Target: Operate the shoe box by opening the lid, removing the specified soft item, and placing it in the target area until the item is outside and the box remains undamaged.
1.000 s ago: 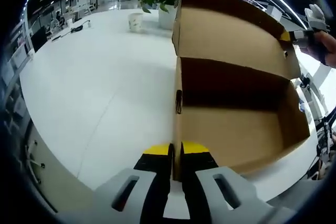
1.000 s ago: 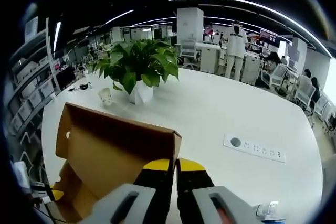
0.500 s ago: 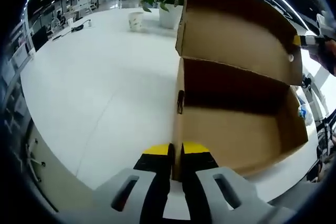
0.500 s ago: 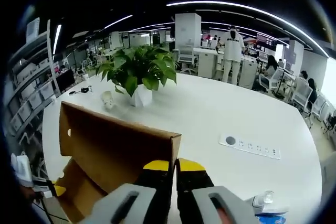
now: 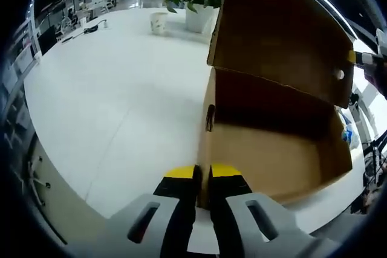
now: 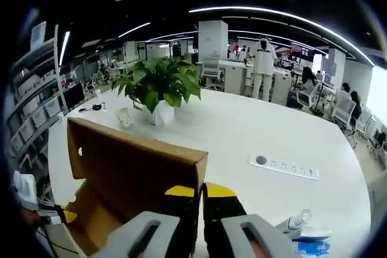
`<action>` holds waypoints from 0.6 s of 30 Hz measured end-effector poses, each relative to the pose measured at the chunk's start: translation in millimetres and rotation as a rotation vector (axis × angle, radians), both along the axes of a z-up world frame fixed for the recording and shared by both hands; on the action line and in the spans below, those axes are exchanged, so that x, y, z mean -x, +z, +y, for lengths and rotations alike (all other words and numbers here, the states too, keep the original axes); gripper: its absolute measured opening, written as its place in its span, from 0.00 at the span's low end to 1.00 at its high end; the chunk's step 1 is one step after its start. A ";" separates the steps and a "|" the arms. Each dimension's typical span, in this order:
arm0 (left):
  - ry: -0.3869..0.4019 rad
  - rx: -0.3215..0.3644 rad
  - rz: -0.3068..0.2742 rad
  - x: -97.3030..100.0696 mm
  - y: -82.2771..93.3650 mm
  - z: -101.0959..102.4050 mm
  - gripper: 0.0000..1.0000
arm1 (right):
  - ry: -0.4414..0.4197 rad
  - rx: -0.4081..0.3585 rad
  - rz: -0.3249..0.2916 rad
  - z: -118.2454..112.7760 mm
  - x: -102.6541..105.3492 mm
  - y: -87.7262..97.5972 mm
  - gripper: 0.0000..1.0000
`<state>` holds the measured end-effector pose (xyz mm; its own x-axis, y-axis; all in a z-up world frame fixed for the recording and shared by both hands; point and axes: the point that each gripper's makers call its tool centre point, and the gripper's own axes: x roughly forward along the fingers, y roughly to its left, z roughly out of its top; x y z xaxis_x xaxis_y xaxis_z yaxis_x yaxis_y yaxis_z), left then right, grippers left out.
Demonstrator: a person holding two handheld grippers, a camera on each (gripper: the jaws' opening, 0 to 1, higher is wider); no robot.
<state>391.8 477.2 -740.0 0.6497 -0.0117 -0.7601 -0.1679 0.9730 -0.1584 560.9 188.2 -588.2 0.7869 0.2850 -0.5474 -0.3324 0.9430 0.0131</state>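
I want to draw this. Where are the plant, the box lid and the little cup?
plant (image 6: pixel 158 84), right gripper view, on its leaves.
lid (image 5: pixel 281 46), left gripper view, on its inner face.
cup (image 5: pixel 158 23), left gripper view, on its side.

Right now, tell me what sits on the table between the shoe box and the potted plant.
Nothing: in the right gripper view, bare white table separates the shoe box from the potted plant. A paper cup stands off to one side.
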 end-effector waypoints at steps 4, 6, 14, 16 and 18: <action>0.001 0.002 0.000 -0.3 -0.2 -0.4 0.06 | -0.002 0.005 -0.008 -1.7 8.4 0.4 0.00; -0.001 0.001 0.000 -0.6 -0.3 -0.6 0.06 | -0.006 -0.001 -0.009 -2.5 12.8 0.8 0.00; 0.000 0.012 -0.005 -1.5 -0.7 -1.1 0.06 | -0.042 -0.016 -0.024 -13.0 27.3 -4.0 0.00; -0.002 0.013 -0.005 -1.8 -1.0 -1.1 0.06 | -0.045 -0.017 -0.030 -14.5 28.9 -4.0 0.00; -0.001 0.013 -0.005 -1.9 -1.1 -1.3 0.06 | -0.044 -0.013 -0.036 -14.4 30.5 -3.4 0.00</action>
<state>393.7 475.9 -741.1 0.6536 -0.0222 -0.7565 -0.1664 0.9709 -0.1723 530.5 173.9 -591.6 0.8180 0.2563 -0.5149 -0.2909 0.9566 0.0140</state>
